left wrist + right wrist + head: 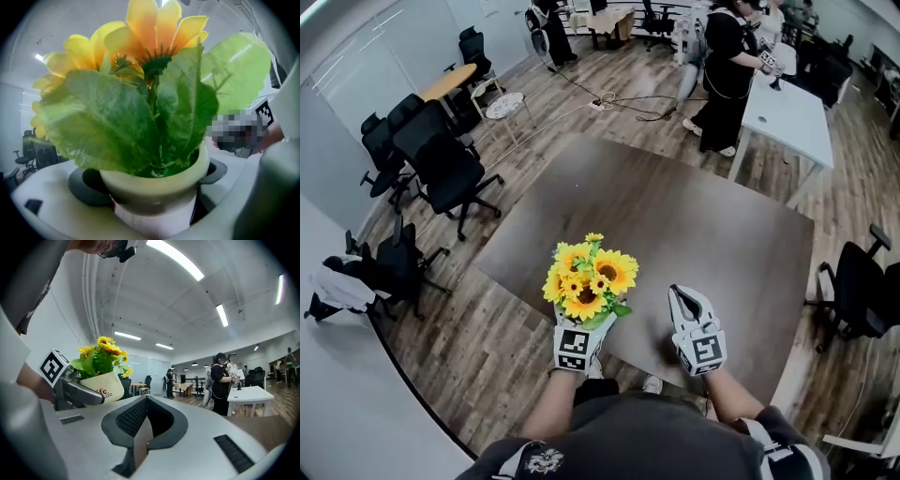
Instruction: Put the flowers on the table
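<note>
Head view: left tool (584,323) holds flowers (589,277) in a pot over the near edge of the bench (703,206). Right tool (684,300) is just beside it, over the bench.

Left gripper view: jaws are clamped on the cream pot (154,183), one at either side, under green leaves (112,126).

Right gripper view: jaws meet at the tips with nothing between them. The pot shows at left.

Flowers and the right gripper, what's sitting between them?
Nothing: the head view shows only bare table between the flowers and the right gripper.
</note>
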